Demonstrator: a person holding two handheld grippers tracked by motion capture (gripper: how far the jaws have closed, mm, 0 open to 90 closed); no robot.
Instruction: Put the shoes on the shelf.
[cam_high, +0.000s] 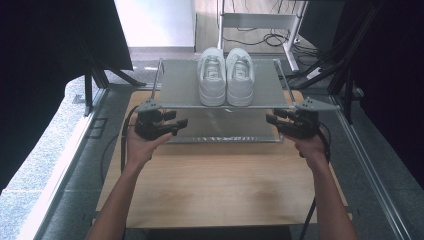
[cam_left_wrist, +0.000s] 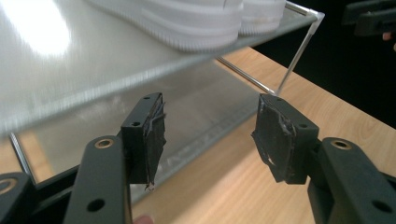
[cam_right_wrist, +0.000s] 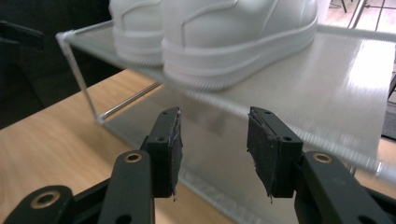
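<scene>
We see the shoes (cam_high: 226, 76) lengthwise on the rack (cam_high: 175, 87), heels toward us, toes away. Left gripper (cam_high: 181, 123) and right gripper (cam_high: 270, 119) gape empty; lower shelf partly hidden.

wooden table (cam_high: 220, 185), white frame with cables (cam_high: 260, 22) on the floor behind, grey floor (cam_high: 45, 150)

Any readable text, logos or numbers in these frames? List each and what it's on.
None readable. The tongue patches on the white shoes on the rack's top shelf are too small and blurred to tell. The left gripper, the right gripper and the wooden table carry no text.
</scene>
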